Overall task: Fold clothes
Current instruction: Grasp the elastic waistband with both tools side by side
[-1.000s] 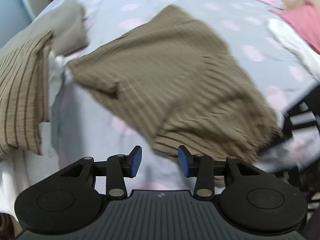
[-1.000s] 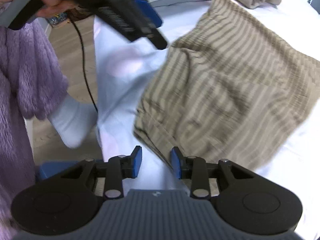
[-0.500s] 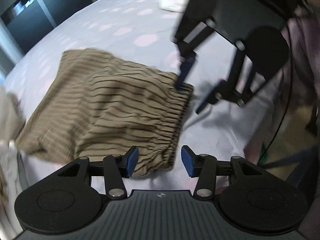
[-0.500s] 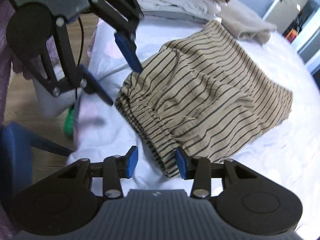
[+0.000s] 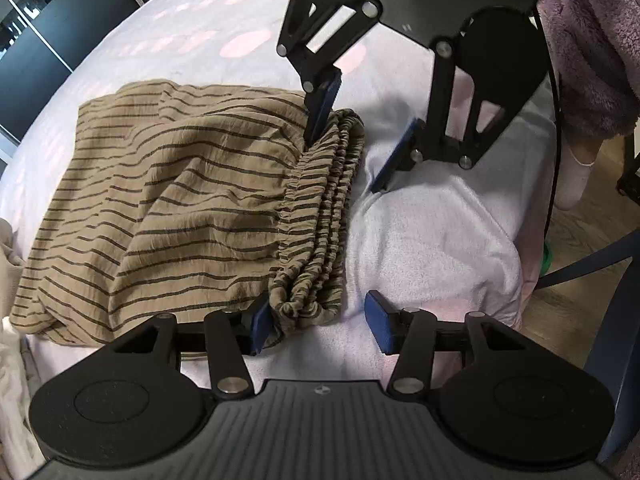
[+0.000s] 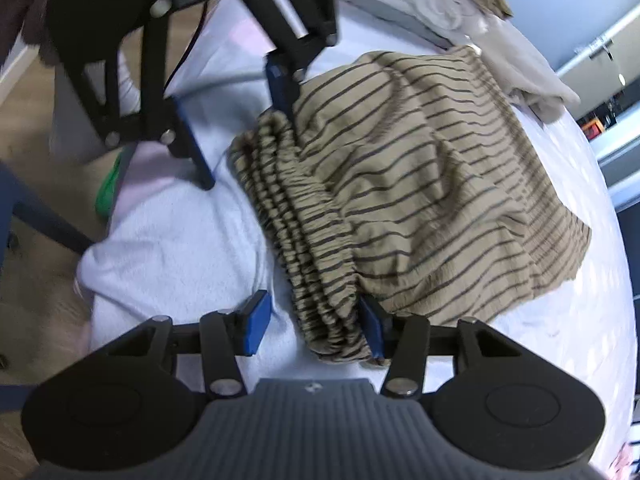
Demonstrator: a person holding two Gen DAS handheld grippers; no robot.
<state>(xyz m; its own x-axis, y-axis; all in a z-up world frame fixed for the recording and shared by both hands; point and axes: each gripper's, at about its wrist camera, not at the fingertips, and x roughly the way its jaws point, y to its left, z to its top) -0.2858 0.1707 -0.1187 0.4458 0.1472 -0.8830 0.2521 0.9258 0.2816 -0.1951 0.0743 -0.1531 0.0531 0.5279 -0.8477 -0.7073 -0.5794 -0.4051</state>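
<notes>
Tan striped shorts (image 5: 192, 184) lie folded on the bed, their elastic waistband (image 5: 320, 216) toward the bed's edge. My left gripper (image 5: 320, 324) is open, straddling the near end of the waistband, its left pad against the cloth. My right gripper (image 5: 360, 128), opposite, is open around the far end of the waistband. In the right wrist view the shorts (image 6: 420, 168) spread to the right, my right gripper (image 6: 316, 328) straddles the waistband (image 6: 304, 216) and the left gripper (image 6: 240, 120) is across from it.
The bed has a pale sheet (image 5: 424, 232) with pink spots. A pile of other clothes (image 6: 448, 4) lies behind the shorts. Wooden floor (image 5: 576, 304), a black cable (image 5: 554, 128) and a fuzzy purple sleeve (image 5: 588, 40) are past the bed's edge.
Both grippers have moved down onto the two ends of the waistband and opened wider around it. The shorts have stayed in place on the bed.
</notes>
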